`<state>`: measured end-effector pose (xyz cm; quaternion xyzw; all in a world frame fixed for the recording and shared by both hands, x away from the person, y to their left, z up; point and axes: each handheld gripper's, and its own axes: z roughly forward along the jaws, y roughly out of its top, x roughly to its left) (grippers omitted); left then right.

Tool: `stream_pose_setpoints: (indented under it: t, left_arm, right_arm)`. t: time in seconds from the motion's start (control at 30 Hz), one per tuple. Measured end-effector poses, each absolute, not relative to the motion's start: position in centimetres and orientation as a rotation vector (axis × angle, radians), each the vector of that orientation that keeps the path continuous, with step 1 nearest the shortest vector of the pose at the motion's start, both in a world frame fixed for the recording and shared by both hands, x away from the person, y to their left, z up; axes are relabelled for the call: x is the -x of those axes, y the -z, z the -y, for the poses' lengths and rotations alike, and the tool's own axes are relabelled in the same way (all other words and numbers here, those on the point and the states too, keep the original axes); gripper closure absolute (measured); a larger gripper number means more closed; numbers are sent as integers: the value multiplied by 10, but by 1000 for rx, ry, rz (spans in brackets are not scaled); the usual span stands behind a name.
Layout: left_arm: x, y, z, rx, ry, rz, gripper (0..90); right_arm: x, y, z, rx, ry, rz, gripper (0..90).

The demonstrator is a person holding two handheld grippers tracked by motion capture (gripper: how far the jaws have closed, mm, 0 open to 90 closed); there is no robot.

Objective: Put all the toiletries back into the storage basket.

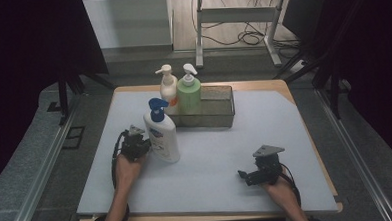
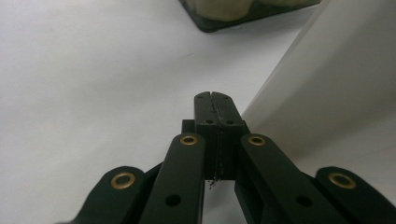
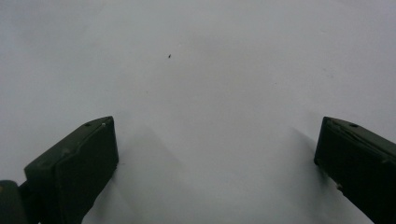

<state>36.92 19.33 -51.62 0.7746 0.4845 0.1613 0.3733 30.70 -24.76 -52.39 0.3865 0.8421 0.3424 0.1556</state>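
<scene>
A white pump bottle with a blue head (image 1: 161, 134) stands upright on the white table top (image 1: 220, 149), left of centre. My left gripper (image 1: 138, 143) rests just left of it, close against its side. In the left gripper view that gripper (image 2: 215, 100) has its two black jaws pressed flat together with nothing between them, and the white bottle (image 2: 336, 84) rises beside them on the right. My right gripper (image 1: 247, 177) lies near the front right of the table; in the right gripper view my right gripper (image 3: 215, 149) has its jaws wide apart over bare table.
A dark see-through basket (image 1: 219, 114) sits at the back of the table, its corner (image 2: 219, 21) showing ahead of the left jaws. A cream pump bottle (image 1: 167, 89) and a green one (image 1: 189, 93) stand in its left end. Beyond the table is a desk frame with cables.
</scene>
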Motion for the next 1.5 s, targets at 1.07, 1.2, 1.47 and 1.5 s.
stream_pose_setpoints:
  t: [1.07,1.2,1.47,1.5]
  left_arm:
    - [-355,514,-156,-2060,-367,-1133,893]
    - [-354,513,-152,-2067,-363,-1129,893]
    - [-350,513,-142,-2093,-358,-1094,893]
    - [-350,512,-140,-2098,-360,-1089,893]
  right_arm:
    - [-307,524,248,-1108,-981,-2412,0]
    - [-307,524,248,-1108,-981,-2412,0]
    - [-307,524,248,-1110,-981,-2413,0]
    - [-307,524,248,-1110,-981,-2413,0]
